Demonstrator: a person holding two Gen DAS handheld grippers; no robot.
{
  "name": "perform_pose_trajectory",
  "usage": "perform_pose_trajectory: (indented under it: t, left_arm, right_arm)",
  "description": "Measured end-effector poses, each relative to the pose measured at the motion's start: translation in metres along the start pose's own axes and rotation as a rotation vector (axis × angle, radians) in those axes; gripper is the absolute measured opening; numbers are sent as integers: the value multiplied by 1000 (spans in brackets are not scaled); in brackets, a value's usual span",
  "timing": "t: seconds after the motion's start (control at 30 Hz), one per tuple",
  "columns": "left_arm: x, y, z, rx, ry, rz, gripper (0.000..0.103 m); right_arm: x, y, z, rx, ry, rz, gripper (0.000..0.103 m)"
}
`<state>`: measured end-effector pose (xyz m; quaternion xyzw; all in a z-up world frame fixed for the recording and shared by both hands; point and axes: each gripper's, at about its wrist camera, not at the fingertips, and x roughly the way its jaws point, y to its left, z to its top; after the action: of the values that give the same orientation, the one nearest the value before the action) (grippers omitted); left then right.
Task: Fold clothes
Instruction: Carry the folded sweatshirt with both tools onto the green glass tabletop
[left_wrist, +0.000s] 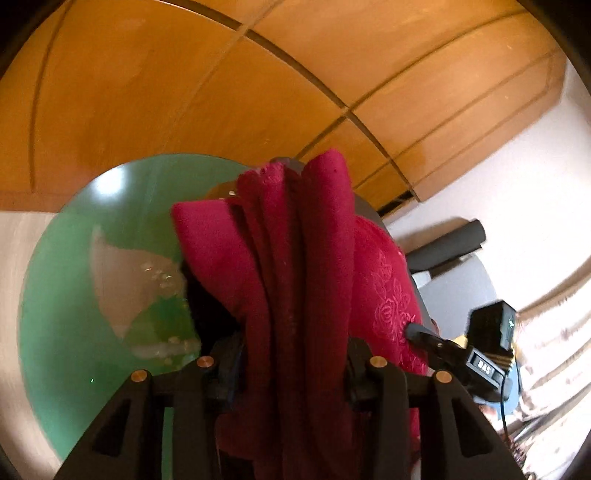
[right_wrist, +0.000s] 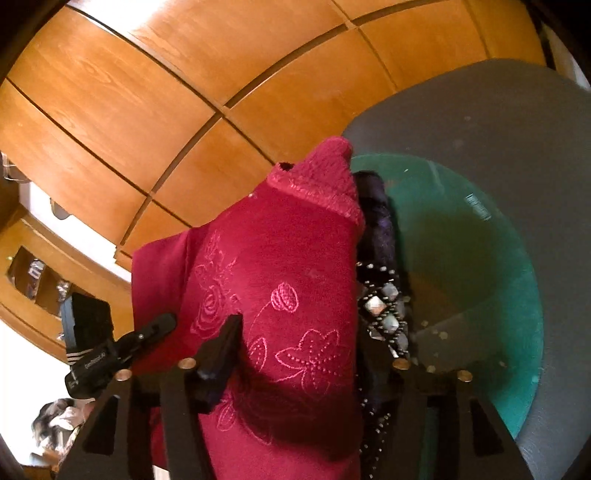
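A crimson garment with pink flower embroidery is held up in the air between both grippers. My left gripper is shut on a bunched, folded edge of it, which hides the fingertips. My right gripper is shut on the embroidered part of the garment; one dark finger shows against the cloth. The right gripper also shows at the right of the left wrist view, and the left gripper shows at the left of the right wrist view. A dark beaded trim hangs at the garment's right edge.
A round green glass table lies below, also in the right wrist view, on a grey floor. Wooden wardrobe panels fill the background. A dark chair or stand and patterned fabric are at right.
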<state>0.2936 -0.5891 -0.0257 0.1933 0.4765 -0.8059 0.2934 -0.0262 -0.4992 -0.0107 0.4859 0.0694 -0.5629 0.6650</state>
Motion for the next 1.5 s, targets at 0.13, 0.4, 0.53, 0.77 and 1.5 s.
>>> perform_pose_trajectory:
  t: [0.13,0.4,0.53,0.77,1.5]
  left_arm:
    - [-43,-36,-10,124,-139,107,38]
    - [-10,-109,-17,398,-87,209,34]
    - [11,-82,-14,367,-35,341,28]
    - [31,-42,-9,390,-15,321,21]
    - [-18,-96,-82,520,-100,444,28]
  right_arm:
    - [-37,23,14,-114,-133,-134,60]
    - [-18,83,43,-369,-127,-195,19]
    - [23,84,43,-406,-26,-241,20]
    - [70,57,57,-315,70,-302,16]
    - [4,97,-45,-472,-57,-322,41]
